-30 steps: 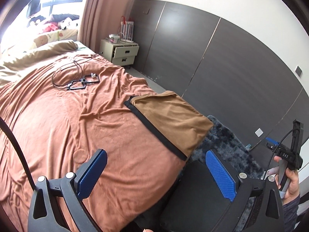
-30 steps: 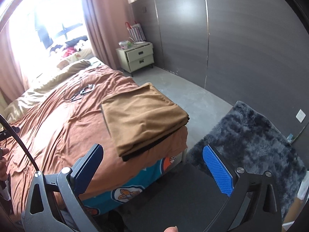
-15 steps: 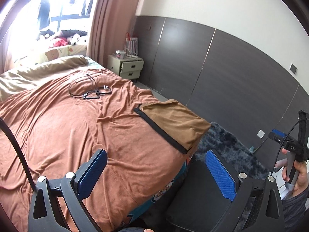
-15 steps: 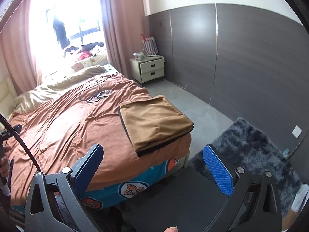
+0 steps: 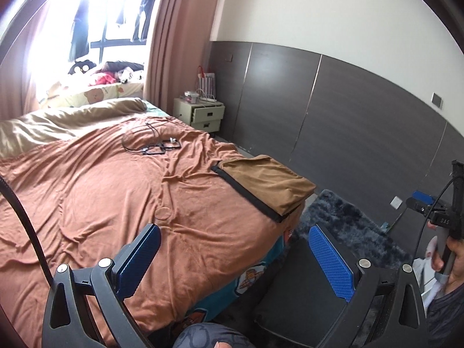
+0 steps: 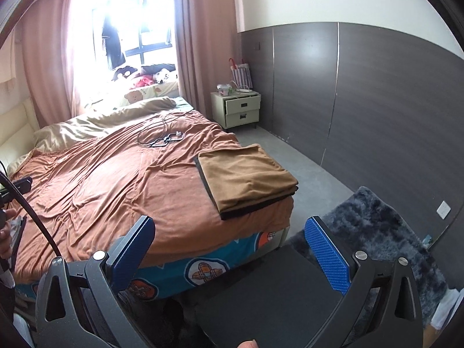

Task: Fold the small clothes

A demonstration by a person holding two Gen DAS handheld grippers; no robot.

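Observation:
A folded tan garment [image 5: 265, 184] with a black edge lies at the near right corner of the bed; in the right wrist view the same garment [image 6: 246, 178] rests flat, several layers thick. My left gripper [image 5: 233, 256] is open, held well back from the bed with nothing between its blue pads. Open as well, my right gripper [image 6: 229, 253] hangs off the foot of the bed, empty and apart from the garment. The other hand-held gripper [image 5: 443, 211] shows at the right edge of the left wrist view, gripped by a hand.
The bed carries a rust-coloured sheet [image 6: 116, 179] with black cables and frames [image 6: 162, 140] lying near the pillows. A cream nightstand [image 6: 242, 110] stands by the dark wall panels. A dark shaggy rug [image 6: 374, 226] and a black stool [image 6: 269, 295] lie below the grippers.
Both grippers have pulled back and risen away from the bed, so the garment looks smaller and farther. The garment has stayed in place, and both jaws have stayed open.

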